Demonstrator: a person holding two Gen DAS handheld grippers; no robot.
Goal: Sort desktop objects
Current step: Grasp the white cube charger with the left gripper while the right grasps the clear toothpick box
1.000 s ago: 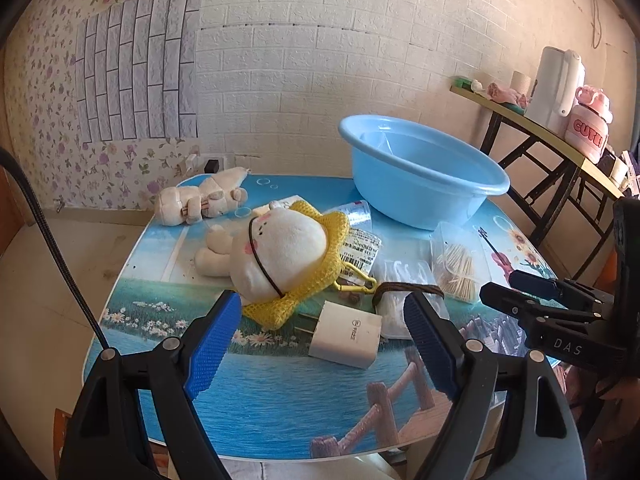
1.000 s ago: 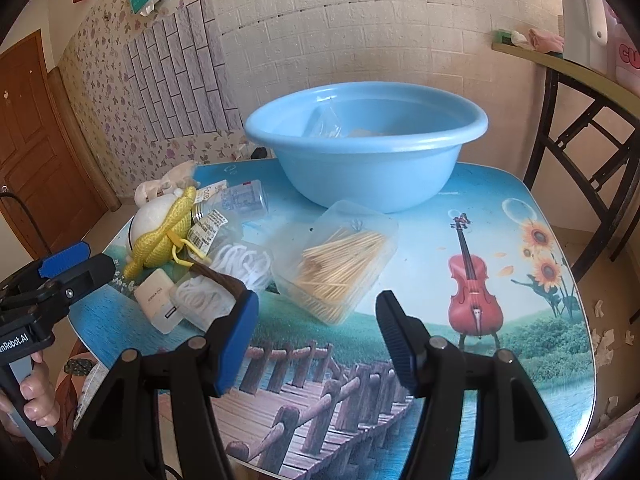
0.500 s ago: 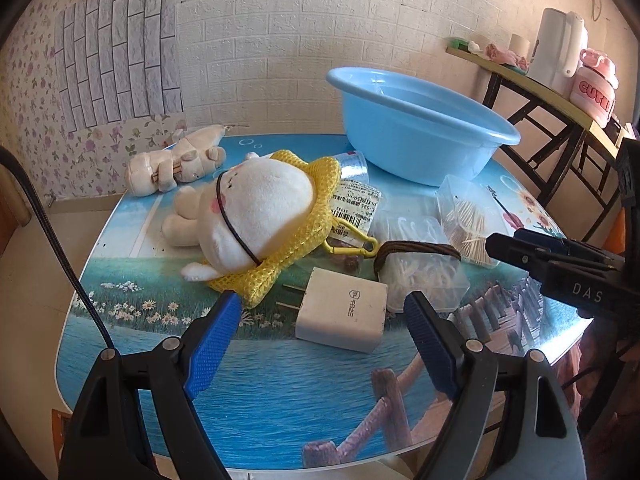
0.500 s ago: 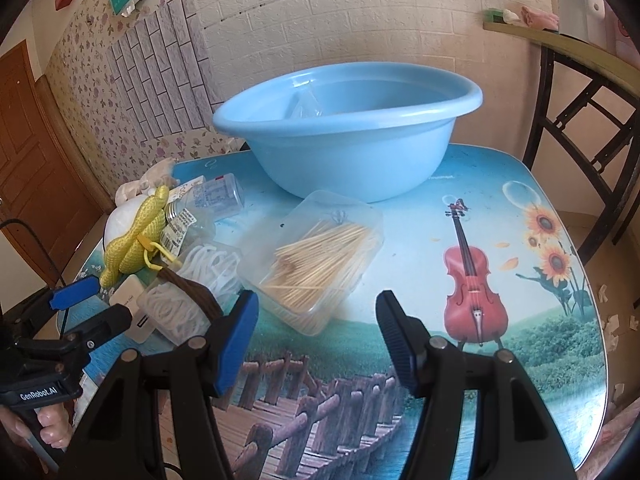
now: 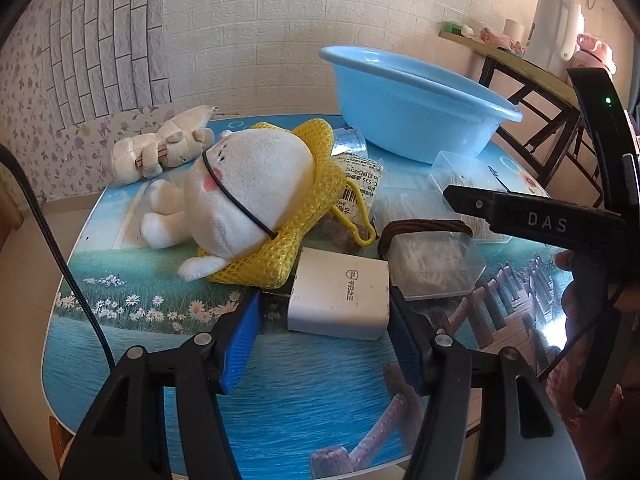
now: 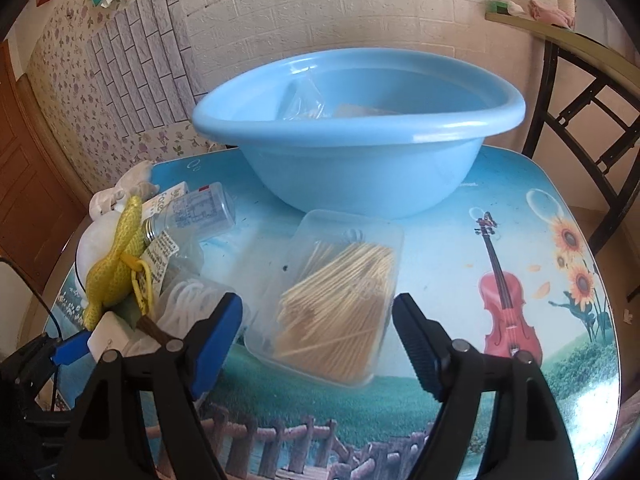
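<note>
- The left gripper (image 5: 324, 334) is seen at the bottom centre of the left wrist view, its jaws just closed in around the white charger (image 5: 340, 298). The right pad looks to be touching the charger's edge, while a small gap is left at the left pad, so no firm grip yet.
- The charger is lying flat on the table (image 5: 160, 344), just below the plush toy in the yellow net (image 5: 248, 196) and touching a clear bag tied with a brown band (image 5: 430, 256).
- The right gripper (image 6: 318, 344) is at the bottom centre of its own view, jaws just widened and nothing held. The clear box of toothpicks (image 6: 340, 300) is framed between them, not touched.
- The blue basin (image 6: 360, 140) is sat in the upper middle, with a clear packet inside.
- A small beige plush (image 5: 160, 148) is off at the left in the left wrist view.
</note>
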